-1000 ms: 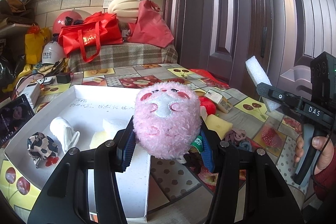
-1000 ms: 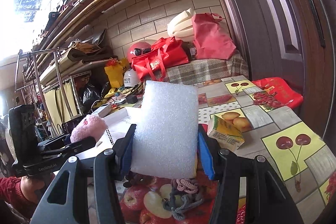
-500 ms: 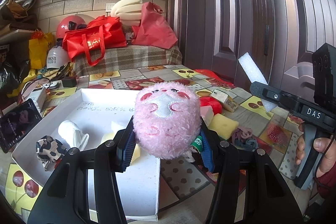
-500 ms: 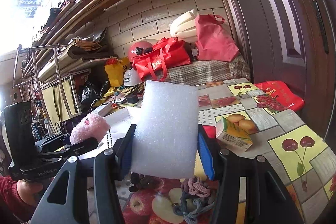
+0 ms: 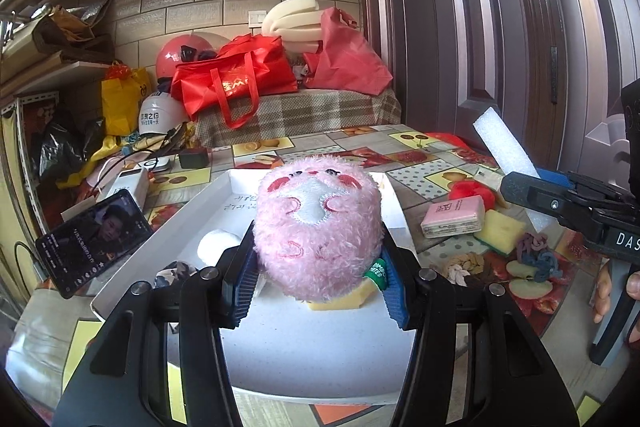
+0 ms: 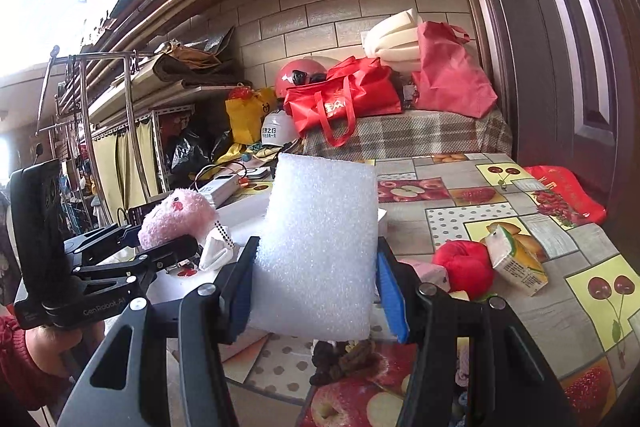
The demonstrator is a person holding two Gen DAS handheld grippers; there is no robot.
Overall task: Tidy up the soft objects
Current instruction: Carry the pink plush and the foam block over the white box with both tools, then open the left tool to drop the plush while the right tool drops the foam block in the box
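Plush clamped in my left gripper (image 5: 318,287): pink plush toy (image 5: 318,227), face up toward the lens, blue pads pressing both its sides, held above the white tray (image 5: 320,355). Tray contents as far as I can see: a white rolled cloth (image 5: 214,245) near the left fingers (image 5: 240,287), a dark patterned fabric piece (image 5: 176,273) beside it, and a yellow sponge (image 5: 340,301) partly hidden under the plush. Handwriting on the tray floor, unreadable.

My right gripper (image 6: 316,291) grips a white foam block (image 6: 320,247), upright between its blue pads, raised over the bench (image 6: 560,239) near the tray's edge.

Loose on the bench right of the tray, in the left view: pink packet (image 5: 454,221), red soft ball (image 5: 470,193), another yellow sponge (image 5: 500,235), knotted cords (image 5: 534,259). Right view also shows a small drink carton (image 6: 516,263) touching the red ball.

Phone (image 5: 94,237) propped left of the tray, screen lit.
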